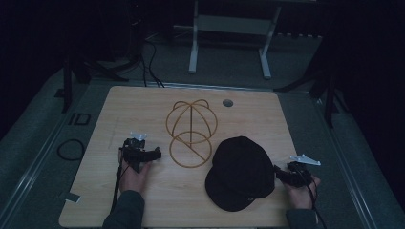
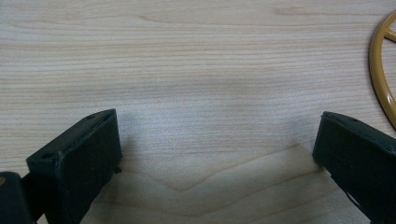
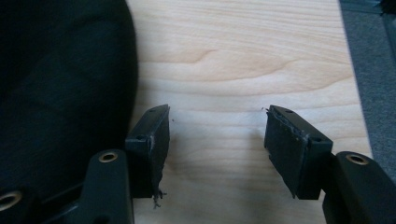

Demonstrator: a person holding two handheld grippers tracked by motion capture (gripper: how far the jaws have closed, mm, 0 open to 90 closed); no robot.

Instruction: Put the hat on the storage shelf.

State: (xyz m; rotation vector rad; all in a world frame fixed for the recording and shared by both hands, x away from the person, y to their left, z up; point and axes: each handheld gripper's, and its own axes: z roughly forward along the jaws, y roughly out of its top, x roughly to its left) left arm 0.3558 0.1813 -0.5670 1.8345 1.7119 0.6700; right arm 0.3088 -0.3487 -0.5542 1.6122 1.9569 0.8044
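A black cap lies on the wooden table, right of centre. A gold wire cap stand lies flat in the middle. My left gripper hovers just left of the stand, open, with bare wood between its jaws; the stand's gold ring curves in at the right edge of the left gripper view. My right gripper sits at the cap's right edge, open, nothing between its jaws. In the right gripper view the cap lies just left of the left jaw, beside it and not gripped.
A round grommet hole sits near the table's far edge. The table's right edge is close beside my right gripper, with grey floor beyond. A white table frame stands farther back. Cables lie on the floor at the left.
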